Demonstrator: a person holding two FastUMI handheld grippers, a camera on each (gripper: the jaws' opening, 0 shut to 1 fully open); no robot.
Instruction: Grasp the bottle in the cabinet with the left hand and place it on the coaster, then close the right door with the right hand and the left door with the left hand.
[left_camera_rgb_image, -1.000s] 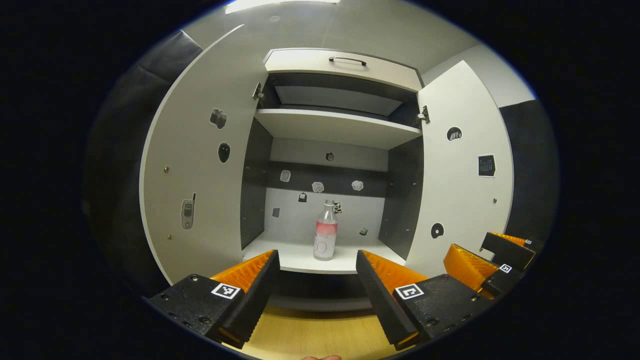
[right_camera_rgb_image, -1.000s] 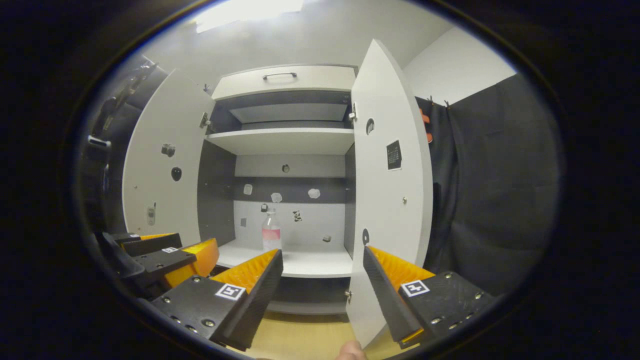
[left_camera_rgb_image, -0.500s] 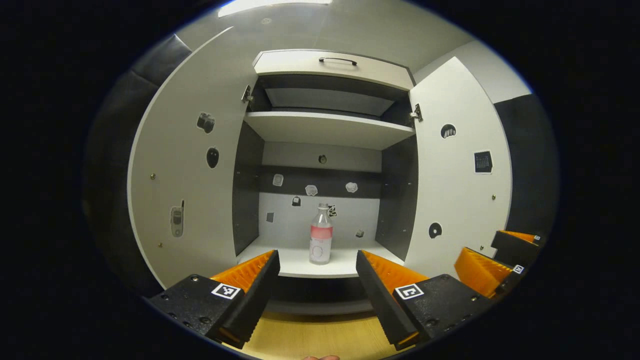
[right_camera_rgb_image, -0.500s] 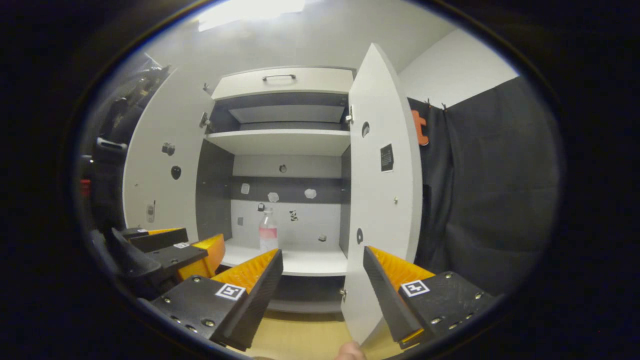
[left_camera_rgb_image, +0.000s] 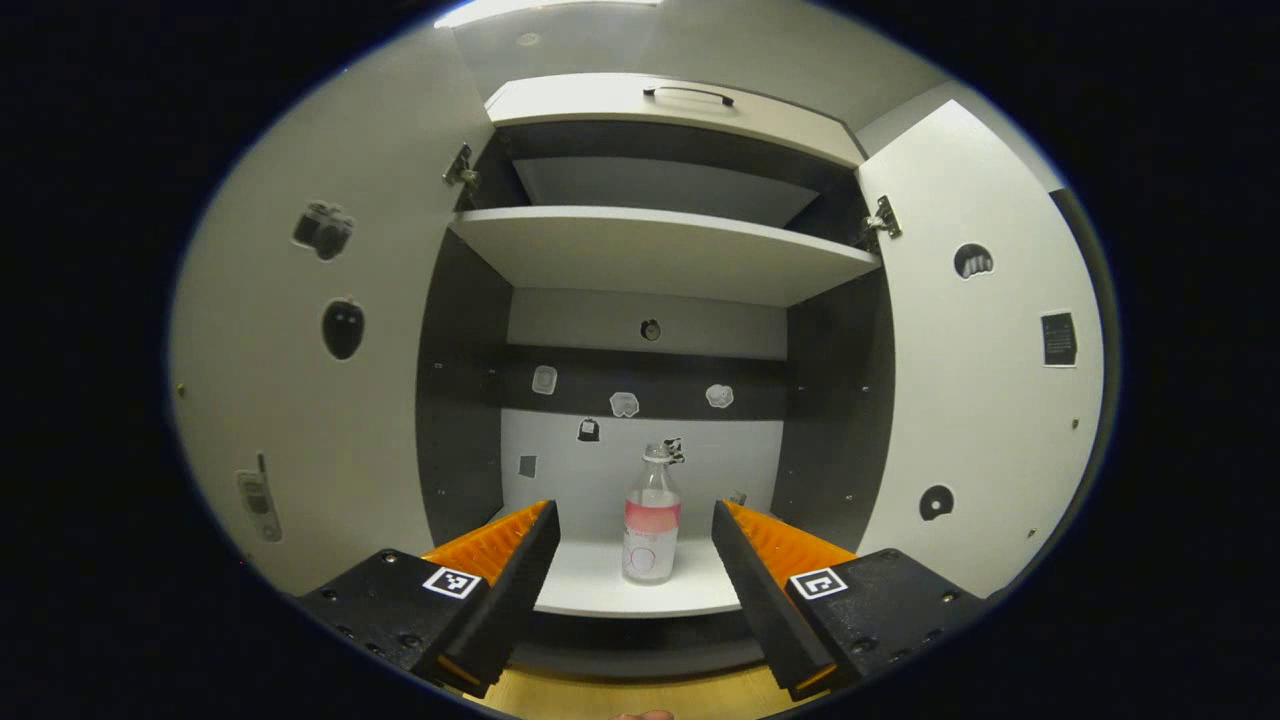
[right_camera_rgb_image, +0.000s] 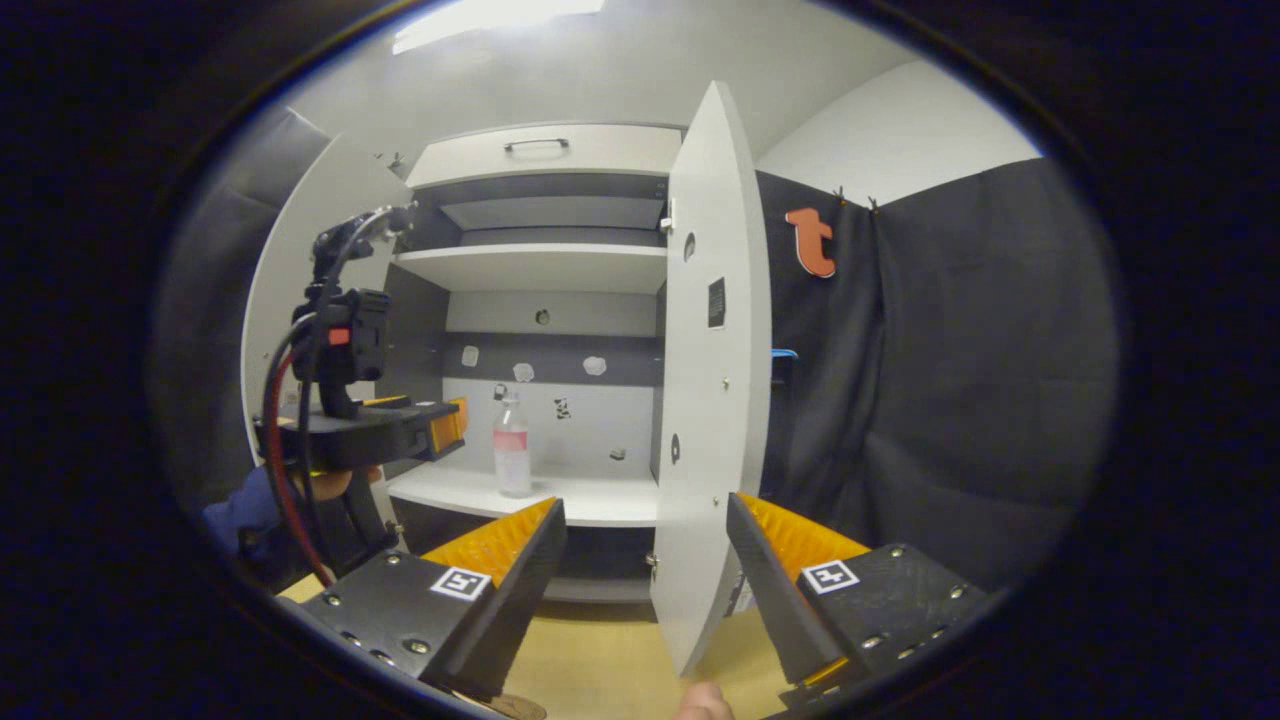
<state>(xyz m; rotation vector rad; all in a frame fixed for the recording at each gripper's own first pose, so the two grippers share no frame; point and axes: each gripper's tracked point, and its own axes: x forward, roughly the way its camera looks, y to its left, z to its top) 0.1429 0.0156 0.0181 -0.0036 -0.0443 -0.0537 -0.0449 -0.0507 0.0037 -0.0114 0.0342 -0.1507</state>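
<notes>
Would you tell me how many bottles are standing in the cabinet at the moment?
1: a clear bottle stands upright on the cabinet's lower shelf. The upper shelf's top is hidden.

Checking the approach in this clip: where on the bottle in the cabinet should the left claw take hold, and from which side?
Grip the bottle on its straight labelled body, coming level from the cabinet's open front. It stands upright near the shelf's front edge, already centred between the open left claw's fingers, with free space either side.

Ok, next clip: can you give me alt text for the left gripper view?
The left gripper, fingers open, points into an open cabinet at a clear bottle with a pink label, standing upright on the lower shelf between the fingers' line of sight. Both doors stand open, left door and right door.
</notes>
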